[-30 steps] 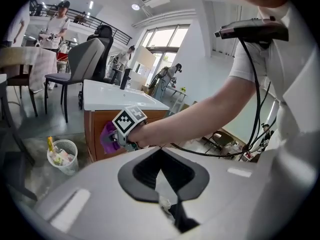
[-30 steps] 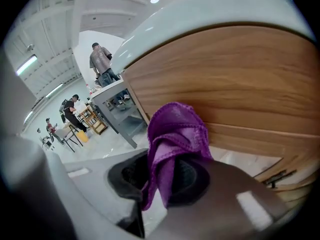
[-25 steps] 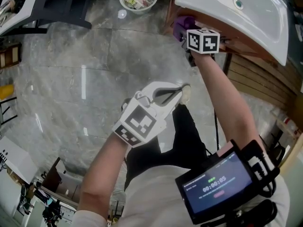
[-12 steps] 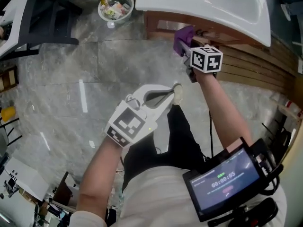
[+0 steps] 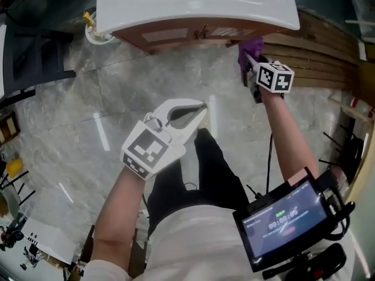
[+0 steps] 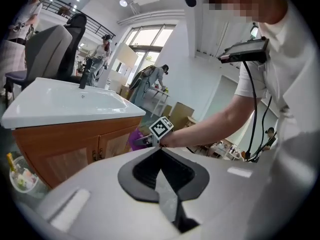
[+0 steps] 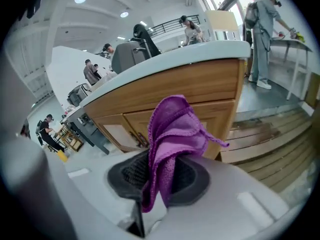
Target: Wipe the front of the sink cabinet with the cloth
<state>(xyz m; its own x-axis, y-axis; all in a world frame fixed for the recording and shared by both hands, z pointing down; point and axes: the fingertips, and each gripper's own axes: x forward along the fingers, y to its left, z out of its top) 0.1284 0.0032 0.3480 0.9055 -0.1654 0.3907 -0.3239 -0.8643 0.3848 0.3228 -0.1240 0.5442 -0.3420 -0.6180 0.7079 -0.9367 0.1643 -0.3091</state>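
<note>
Right gripper view has the right gripper (image 7: 162, 184) with its jaws pinched tight on the purple cloth (image 7: 176, 126). A bunched fold of it stands up above the pads and flops to one side. Just beyond the cloth is the wooden front of the sink cabinet (image 7: 200, 91), with its paired doors (image 7: 125, 129) lower and to the left and the white basin (image 5: 193, 7) overhanging on top. The cloth looks close to the wood near the cabinet's right end, but I cannot tell whether it touches. The left gripper (image 5: 193, 113) hangs well back over the grey floor (image 5: 88, 98), jaws closed together on nothing, and takes no part in the job.

To wipe well, I judge the loose fold should be pressed flat to the panel so that cloth, not jaw tips, meets the wood. Strokes would best run across the face in overlapping bands, from under the basin's lip downward, easing round the door handles (image 7: 143, 141). Only a small wad stands proud of the jaws, so tilting the gripper a little should spread more cloth. A firm grip matters, since dragging could tug the cloth free.
</note>
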